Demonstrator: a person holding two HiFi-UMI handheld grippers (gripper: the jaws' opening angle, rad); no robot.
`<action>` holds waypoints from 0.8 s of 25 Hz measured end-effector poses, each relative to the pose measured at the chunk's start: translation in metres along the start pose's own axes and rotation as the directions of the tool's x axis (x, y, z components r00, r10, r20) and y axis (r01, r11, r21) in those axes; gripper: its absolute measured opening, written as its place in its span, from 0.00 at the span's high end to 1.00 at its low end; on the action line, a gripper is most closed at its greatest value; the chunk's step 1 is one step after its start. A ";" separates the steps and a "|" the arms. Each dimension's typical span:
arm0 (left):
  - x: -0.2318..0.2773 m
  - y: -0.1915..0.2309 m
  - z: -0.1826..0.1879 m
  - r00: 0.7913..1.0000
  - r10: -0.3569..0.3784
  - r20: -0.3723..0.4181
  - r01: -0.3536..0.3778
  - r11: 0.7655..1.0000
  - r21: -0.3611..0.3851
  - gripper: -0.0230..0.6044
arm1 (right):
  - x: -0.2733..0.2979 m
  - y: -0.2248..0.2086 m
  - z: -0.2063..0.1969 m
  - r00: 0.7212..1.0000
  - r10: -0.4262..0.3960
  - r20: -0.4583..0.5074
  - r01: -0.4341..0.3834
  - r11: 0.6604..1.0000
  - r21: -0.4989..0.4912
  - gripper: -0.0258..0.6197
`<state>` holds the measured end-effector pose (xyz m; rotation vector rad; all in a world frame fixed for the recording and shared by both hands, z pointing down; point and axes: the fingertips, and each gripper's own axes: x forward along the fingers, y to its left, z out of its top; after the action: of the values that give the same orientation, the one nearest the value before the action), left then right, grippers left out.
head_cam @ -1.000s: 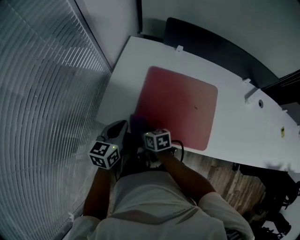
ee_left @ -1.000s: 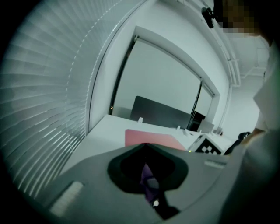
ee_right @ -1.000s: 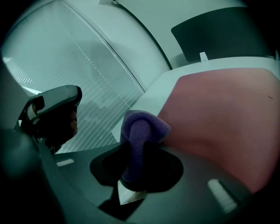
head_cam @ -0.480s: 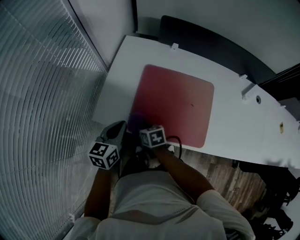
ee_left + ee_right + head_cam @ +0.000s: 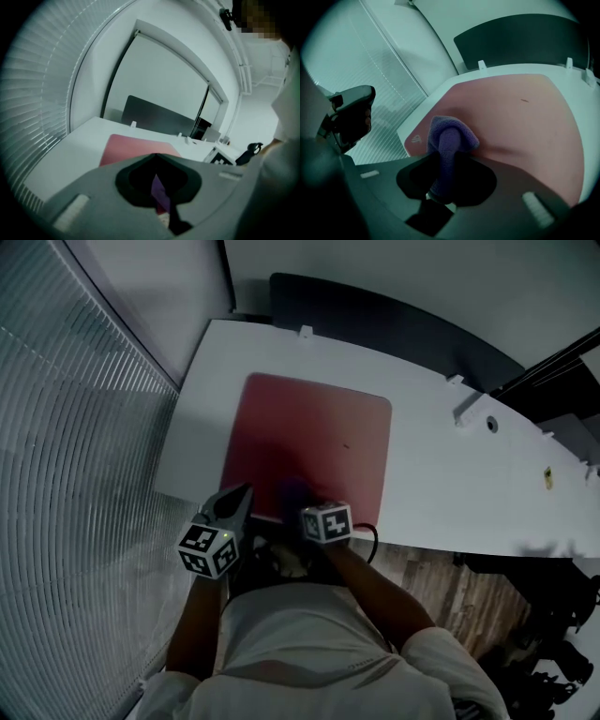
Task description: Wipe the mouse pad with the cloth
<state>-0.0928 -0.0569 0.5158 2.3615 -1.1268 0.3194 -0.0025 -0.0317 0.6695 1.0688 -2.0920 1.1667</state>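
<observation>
A red mouse pad (image 5: 314, 437) lies on the white desk (image 5: 441, 474). A purple cloth (image 5: 451, 137) is bunched in my right gripper (image 5: 445, 161), which is shut on it. The cloth presses on the pad (image 5: 525, 122) near its front edge, left of the middle (image 5: 292, 491). My left gripper (image 5: 236, 502) hovers just off the desk's front left edge, beside the pad's near corner, with its jaws together and nothing in them. In the left gripper view (image 5: 154, 158) a sliver of the purple cloth (image 5: 158, 187) shows past the jaws, with the pad (image 5: 136, 146) beyond.
A dark partition (image 5: 394, 315) runs along the desk's back edge. Window blinds (image 5: 66, 446) fill the left side. Small white fittings (image 5: 469, 409) sit on the desk's right part. Wooden floor (image 5: 450, 596) shows below the front edge.
My right gripper has slid the cloth to the right along the pad's front edge, away from the near left corner. The left gripper has stayed in place.
</observation>
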 end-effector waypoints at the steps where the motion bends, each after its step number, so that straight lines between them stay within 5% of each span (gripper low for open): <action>1: 0.005 -0.006 0.000 1.000 -0.008 -0.004 0.008 1.000 0.003 0.96 | -0.008 -0.008 -0.003 1.000 -0.009 -0.004 0.009 1.000 0.011 0.80; 20: 0.063 -0.090 -0.003 0.988 -0.142 -0.056 0.145 0.988 0.054 0.96 | -0.144 -0.159 -0.068 0.977 -0.194 0.084 0.169 0.957 0.234 0.80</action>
<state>0.0168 -0.0487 0.5133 2.4547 -0.9296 0.3645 0.2126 0.0315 0.6709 1.4253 -1.9219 1.3026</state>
